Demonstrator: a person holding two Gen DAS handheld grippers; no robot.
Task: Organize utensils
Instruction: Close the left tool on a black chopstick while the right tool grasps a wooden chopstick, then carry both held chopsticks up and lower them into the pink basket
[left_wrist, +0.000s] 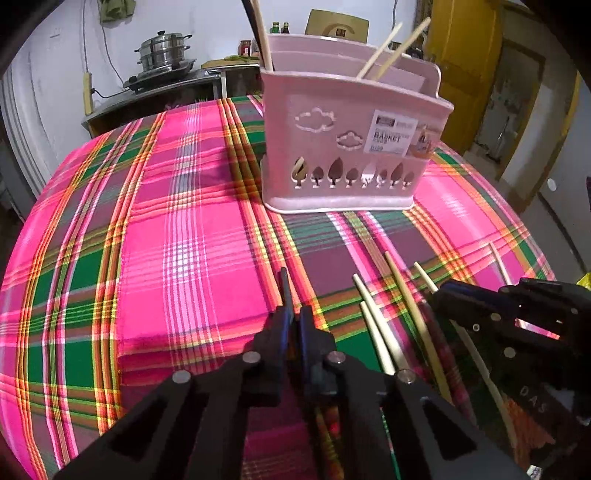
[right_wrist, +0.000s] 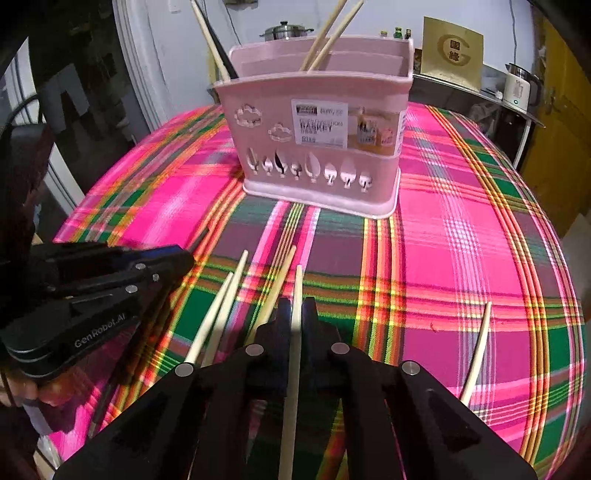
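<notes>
Right tongs (right_wrist: 296, 314) clamp a pale chopstick (right_wrist: 291, 369) before the pink basket (right_wrist: 317, 122).

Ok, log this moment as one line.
right gripper: shut on chopstick | left gripper: shut, empty | pink basket: holds chopsticks | loose chopsticks on tablecloth

Home kitchen: stacked steamer pot (left_wrist: 164, 51) on stove, electric kettle (right_wrist: 519, 86) on counter, plaid-clothed table (left_wrist: 192, 221).

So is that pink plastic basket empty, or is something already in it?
Not empty. The pink plastic basket stands upright on the plaid cloth, with pale wooden chopsticks sticking out of its top, plus another pale one at its left end.
</notes>
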